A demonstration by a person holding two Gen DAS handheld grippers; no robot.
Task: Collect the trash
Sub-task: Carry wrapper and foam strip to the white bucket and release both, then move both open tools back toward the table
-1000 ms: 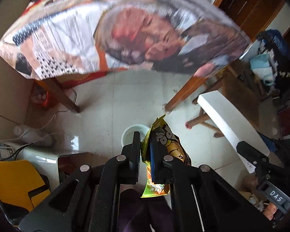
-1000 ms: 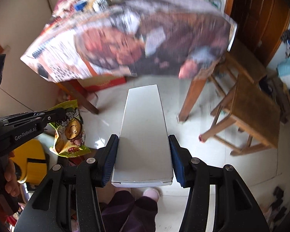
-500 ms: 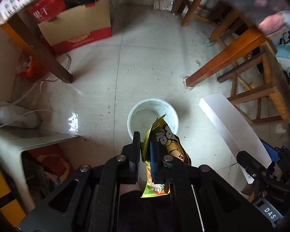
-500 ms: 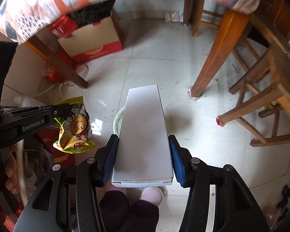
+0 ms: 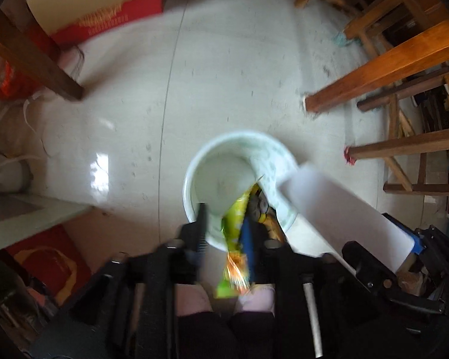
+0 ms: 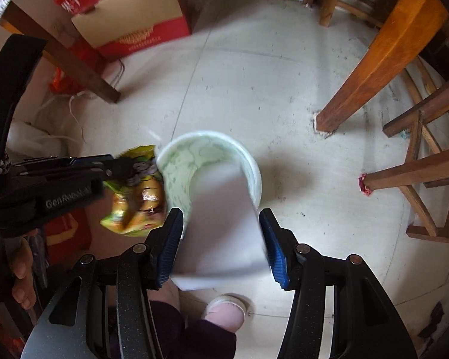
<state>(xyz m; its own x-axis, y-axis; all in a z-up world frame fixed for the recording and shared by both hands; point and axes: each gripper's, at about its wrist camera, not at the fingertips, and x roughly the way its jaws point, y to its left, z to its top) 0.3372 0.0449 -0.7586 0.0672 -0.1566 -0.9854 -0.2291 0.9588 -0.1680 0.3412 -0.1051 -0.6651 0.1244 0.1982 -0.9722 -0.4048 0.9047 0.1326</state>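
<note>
Two grippers hang over my pale tiled floor, wooden furniture legs around. Left gripper (image 5: pixel 224 224) jaws are opening — the snack wrapper (image 5: pixel 235 239) lies against one pad, above the white bucket (image 5: pixel 194 161). Right gripper (image 6: pixel 221 239) clamps a white box (image 6: pixel 224 224), tip over the bucket.

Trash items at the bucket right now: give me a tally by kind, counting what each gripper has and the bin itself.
Snack wrappers: 1, the yellow snack bag between the opening jaws of the left gripper
Boxes: 1, the white box clamped in the right gripper
Bins: 1, the white bucket on the floor
Total: 3
</note>
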